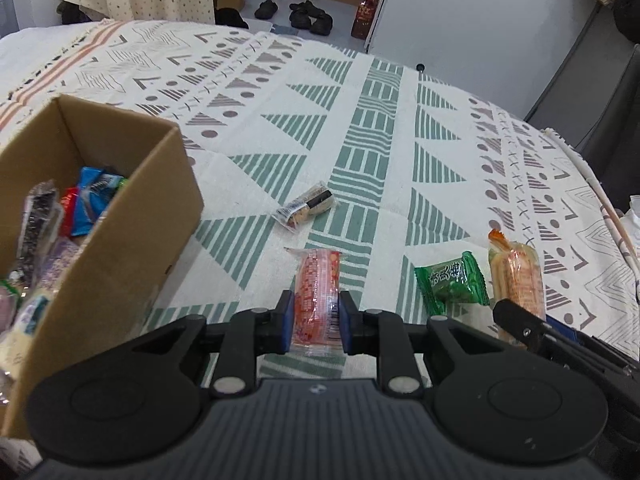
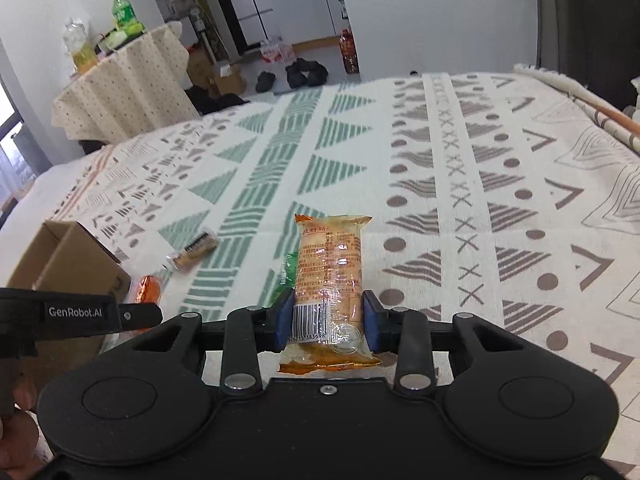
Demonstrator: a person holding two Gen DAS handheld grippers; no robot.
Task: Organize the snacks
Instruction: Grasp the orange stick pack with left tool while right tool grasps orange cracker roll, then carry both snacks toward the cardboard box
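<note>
Two grips: left gripper (image 1: 314,322) fingers pinching a red snack pack (image 1: 317,300); right gripper (image 2: 329,322) fingers pinching an orange snack pack (image 2: 330,280).

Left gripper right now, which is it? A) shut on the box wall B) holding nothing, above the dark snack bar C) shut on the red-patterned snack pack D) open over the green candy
C: the left gripper has its blue pads pressed on both sides of the red-patterned snack pack; the green candy lies untouched on the tablecloth.

two close downward views, shared tablecloth (image 1: 360,128)
</note>
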